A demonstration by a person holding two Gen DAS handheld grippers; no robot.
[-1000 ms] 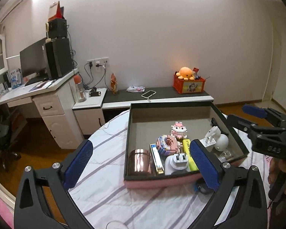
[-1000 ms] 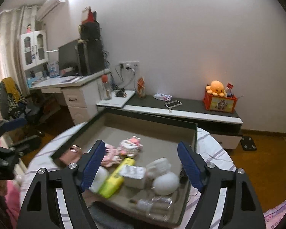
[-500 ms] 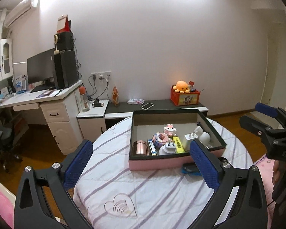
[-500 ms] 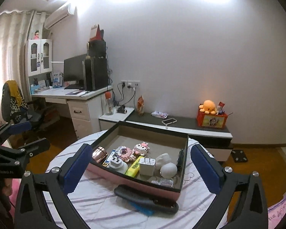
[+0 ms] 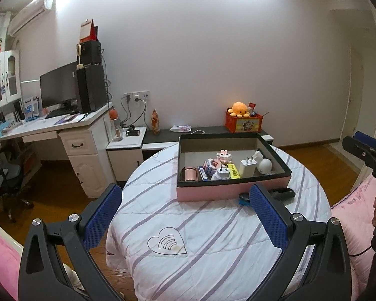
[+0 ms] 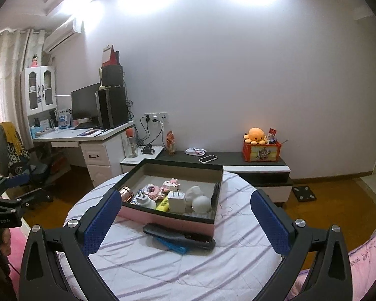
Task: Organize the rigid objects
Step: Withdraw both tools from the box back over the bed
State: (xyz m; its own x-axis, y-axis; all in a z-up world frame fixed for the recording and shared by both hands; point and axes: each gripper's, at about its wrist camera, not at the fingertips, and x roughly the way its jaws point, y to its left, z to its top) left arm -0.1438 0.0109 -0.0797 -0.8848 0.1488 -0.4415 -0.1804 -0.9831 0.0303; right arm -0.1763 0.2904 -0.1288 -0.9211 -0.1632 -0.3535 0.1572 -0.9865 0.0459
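In the left wrist view, my left gripper [image 5: 185, 215] is spread wide and holds nothing; between and beyond its two blue pads lies the round table [image 5: 188, 225] with the striped cover. The pink box [image 5: 228, 190] stands ahead of my fingers, more toward the right pad, and well apart from both. Inside it I see a copper cup [image 5: 188, 173], a white charger [image 5: 247, 167], a white round thing [image 5: 265, 166], a yellow piece [image 5: 233, 171] and small block toys [image 5: 219, 159], packed close along the near wall. A dark flat object [image 5: 282, 192] lies on the cover just in front of the box, partly hidden behind my right pad. In the right wrist view, my right gripper [image 6: 185, 220] is also wide open and empty. The box [image 6: 168, 217] sits between the pads and beyond them, and the dark object [image 6: 179, 235] lies touching or almost touching its near wall, over something blue [image 6: 173, 247]; I cannot tell what these are. I judge that nearly everything is already in the box, so the step in hand is the last items outside it. The next move calls for bringing the right fingers down on both sides of the dark object, across its narrow width, before closing.
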